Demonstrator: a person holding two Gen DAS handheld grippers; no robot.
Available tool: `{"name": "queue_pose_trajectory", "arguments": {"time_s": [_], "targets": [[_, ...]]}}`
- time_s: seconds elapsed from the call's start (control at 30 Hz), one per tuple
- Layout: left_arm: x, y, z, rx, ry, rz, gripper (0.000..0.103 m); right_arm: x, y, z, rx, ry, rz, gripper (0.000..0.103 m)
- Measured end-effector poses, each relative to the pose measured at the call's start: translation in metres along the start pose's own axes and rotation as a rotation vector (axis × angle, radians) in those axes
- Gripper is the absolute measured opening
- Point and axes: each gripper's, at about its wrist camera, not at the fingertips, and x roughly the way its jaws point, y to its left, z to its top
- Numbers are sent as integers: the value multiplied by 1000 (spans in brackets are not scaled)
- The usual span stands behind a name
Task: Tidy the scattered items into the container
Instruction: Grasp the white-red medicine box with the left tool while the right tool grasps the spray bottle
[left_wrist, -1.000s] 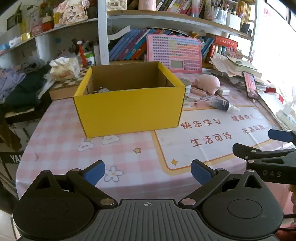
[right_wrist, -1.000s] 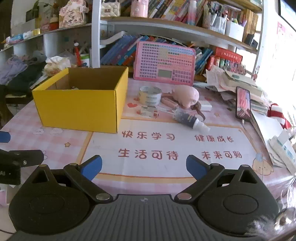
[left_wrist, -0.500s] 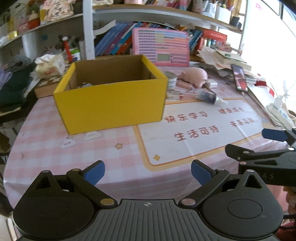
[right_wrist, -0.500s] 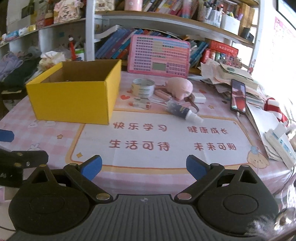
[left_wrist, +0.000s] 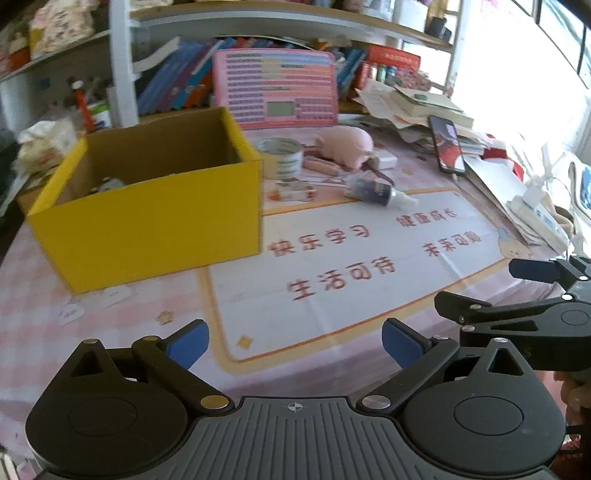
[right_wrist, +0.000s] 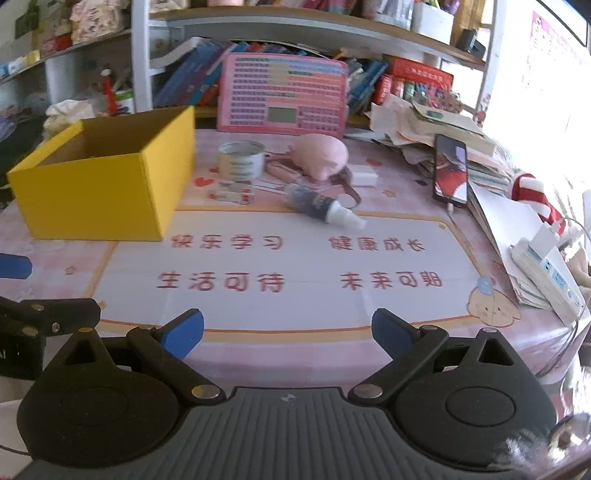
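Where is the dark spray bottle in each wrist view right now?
Left wrist: the spray bottle lies right of centre in the upper half, right of the yellow box.
Right wrist: the bottle lies at centre, upper half.
Shared landmark: the pink plush pig just behind it.

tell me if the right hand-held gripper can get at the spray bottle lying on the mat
Probably yes. The right hand-held gripper is open and empty, and only bare mat lies between it and the spray bottle, which lies on its side, apart from the yellow box.

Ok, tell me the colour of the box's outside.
Yellow box, brown inside; clearest in the right wrist view.
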Motion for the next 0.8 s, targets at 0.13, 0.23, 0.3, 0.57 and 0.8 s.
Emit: {"name": "queue_pose_trajectory", "arguments": {"time_s": [0.13, 0.23, 0.3, 0.57, 0.8], "targets": [[16, -19, 10, 25, 10, -18, 101, 8, -20, 5, 4, 7, -12, 98], [31, -35, 21, 47, 15, -40, 101, 14, -36, 10, 5, 10, -15, 97], [40, -45, 29, 64, 14, -49, 101, 20, -48, 14, 8, 8, -17, 97], [73, -72, 62, 71, 5, 3, 101, 50, -93, 33, 24, 0, 12, 96], [92, -87, 90, 77, -16, 92, 101, 78, -120, 50, 37, 0, 81, 96]]}}
